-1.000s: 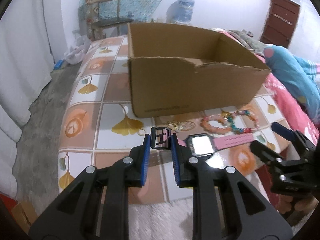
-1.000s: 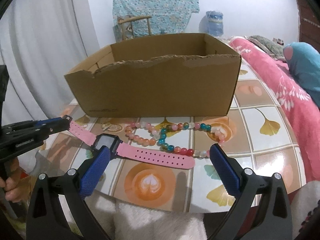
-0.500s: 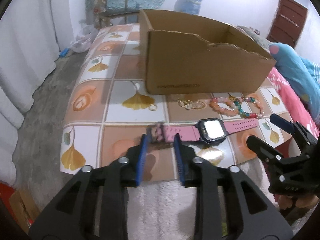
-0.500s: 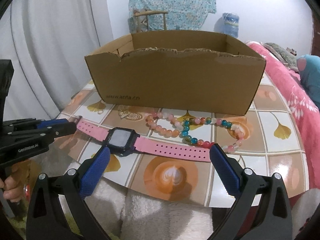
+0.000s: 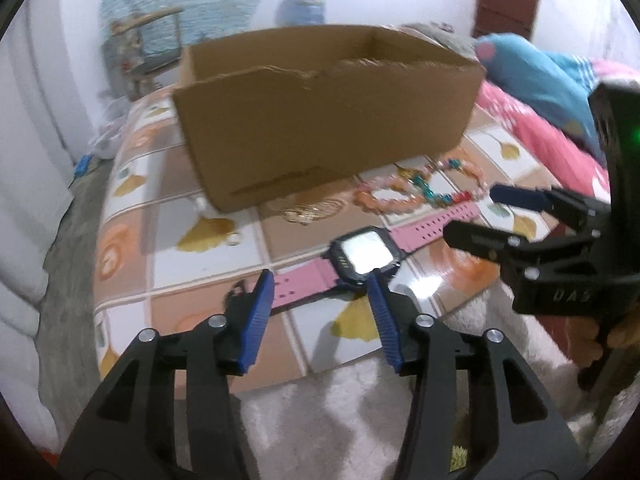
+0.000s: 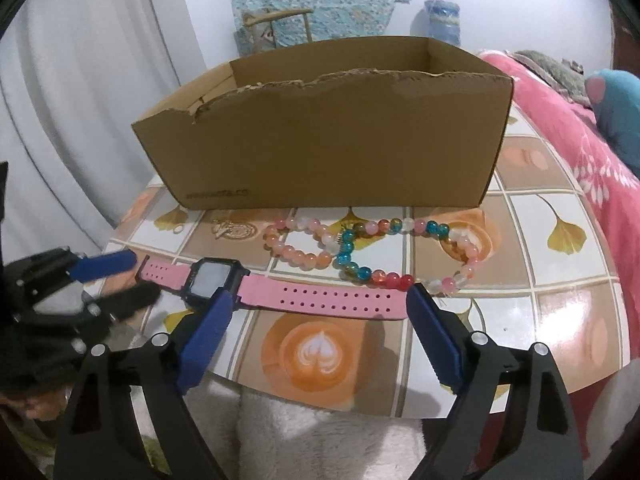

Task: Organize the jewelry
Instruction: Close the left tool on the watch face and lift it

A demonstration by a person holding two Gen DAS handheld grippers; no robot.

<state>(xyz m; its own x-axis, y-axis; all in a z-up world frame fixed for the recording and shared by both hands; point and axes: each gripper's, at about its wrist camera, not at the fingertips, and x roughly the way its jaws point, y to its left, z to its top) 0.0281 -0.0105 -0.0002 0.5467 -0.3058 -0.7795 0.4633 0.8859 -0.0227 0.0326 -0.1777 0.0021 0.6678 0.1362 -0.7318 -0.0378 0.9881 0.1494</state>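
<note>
cardboard box standing open-topped on the tiled table, same spot as a second ago, apparently with nothing in it so far, though the floor of it hidden. pink watch lying flat on the table in front of the box, no longer pinched at the buckle end as a second ago; strap let go and laid out straight. left tongs now spread wide, hovering over the buckle half of the strap, holding nothing. right tongs spread wide too, poised over the long strap, gripping nothing. likely a fresh grab being lined up, so no piece boxed yet. bead bracelets and gold chain between watch and box, untouched. printing on the box front too blurred to read; "das" or similar on the right tongs' body in the left view, uncertain.
</note>
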